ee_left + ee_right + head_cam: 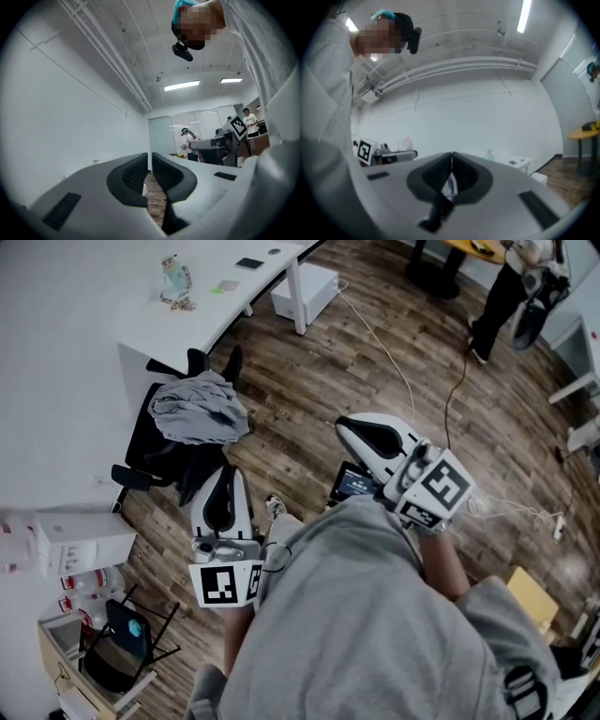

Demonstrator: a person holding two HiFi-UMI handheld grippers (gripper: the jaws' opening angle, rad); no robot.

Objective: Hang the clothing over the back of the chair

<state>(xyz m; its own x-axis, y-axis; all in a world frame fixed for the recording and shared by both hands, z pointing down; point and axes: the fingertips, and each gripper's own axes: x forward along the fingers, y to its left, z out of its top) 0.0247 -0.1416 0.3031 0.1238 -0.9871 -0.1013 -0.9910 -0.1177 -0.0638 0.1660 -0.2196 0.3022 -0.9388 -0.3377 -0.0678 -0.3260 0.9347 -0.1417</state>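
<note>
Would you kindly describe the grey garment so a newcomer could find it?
Start at the large white desk, upper left in the head view; a black chair stands against its edge. The grey garment lies crumpled on top of that chair, the only pale, soft heap on black.

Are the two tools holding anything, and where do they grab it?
Nothing is held. The left tool and right tool are both empty; the crumpled grey cloth garment lies on the black chair.
</note>
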